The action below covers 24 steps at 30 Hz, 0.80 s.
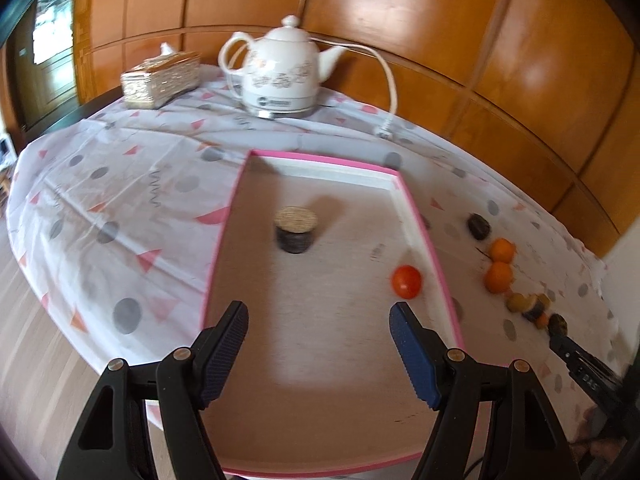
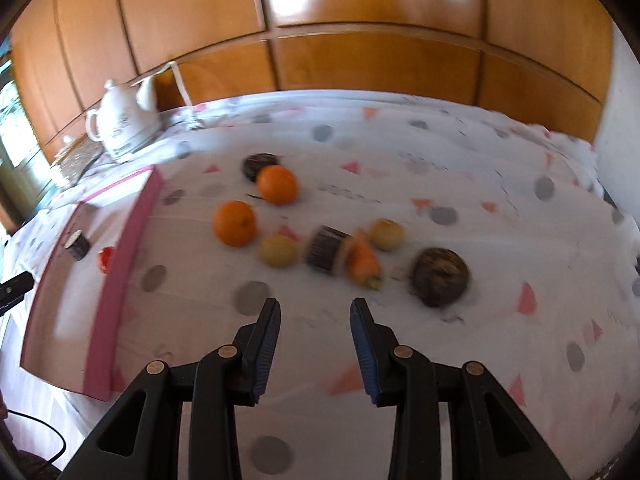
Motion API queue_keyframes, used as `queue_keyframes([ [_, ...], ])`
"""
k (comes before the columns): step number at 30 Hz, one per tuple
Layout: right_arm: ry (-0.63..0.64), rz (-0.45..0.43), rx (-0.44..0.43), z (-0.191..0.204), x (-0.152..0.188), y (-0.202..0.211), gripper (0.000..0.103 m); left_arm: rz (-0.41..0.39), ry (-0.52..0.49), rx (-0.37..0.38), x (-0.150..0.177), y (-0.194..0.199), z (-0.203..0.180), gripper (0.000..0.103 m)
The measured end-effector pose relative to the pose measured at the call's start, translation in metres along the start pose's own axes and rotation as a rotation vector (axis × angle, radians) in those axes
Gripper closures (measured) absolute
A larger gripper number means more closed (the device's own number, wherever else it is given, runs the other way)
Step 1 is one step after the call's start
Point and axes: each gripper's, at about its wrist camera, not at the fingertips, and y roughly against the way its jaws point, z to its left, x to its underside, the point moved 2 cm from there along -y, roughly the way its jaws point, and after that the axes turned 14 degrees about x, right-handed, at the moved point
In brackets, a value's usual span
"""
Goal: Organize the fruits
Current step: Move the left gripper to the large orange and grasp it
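Observation:
A pink-rimmed tray (image 1: pixel 424 236) lies on the patterned tablecloth and holds a red tomato (image 1: pixel 406 282) and a dark cupcake-like piece (image 1: pixel 295 230). My left gripper (image 1: pixel 320 312) hovers open over the tray's near half, with nothing between its fingers. Right of the tray lie two oranges (image 2: pixel 277 185) (image 2: pixel 235 223), two yellowish fruits (image 2: pixel 278 251) (image 2: pixel 385 234), a tipped cupcake (image 2: pixel 327 254), a small carrot (image 2: pixel 363 263) and a dark round fruit (image 2: pixel 440 278). Another dark piece (image 2: pixel 260 166) sits behind the oranges. My right gripper (image 2: pixel 314 308) is open and empty, just short of the carrot and tipped cupcake.
A white electric kettle (image 1: pixel 280 76) with its cord and plug (image 1: pixel 386 130) stands at the table's back, beside a gold tissue box (image 1: pixel 160 80). Wooden wall panels rise behind. The table's rounded edge drops to the floor on the left.

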Motion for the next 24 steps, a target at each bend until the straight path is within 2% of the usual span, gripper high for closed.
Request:
queue_keyframes([
  [7,-0.052,0.021,0.054,-0.026,0.006,-0.005,0.066,0.040,-0.106,0.075,-0.001,-0.014,-0.040,0.030],
  [17,-0.127,0.049,0.146,-0.075,0.022,-0.008,0.067,0.133,-0.265,0.208,-0.002,-0.049,-0.111,0.039],
  [24,-0.212,0.066,0.235,-0.112,0.033,-0.013,0.066,0.194,-0.336,0.228,-0.004,-0.086,-0.148,0.039],
])
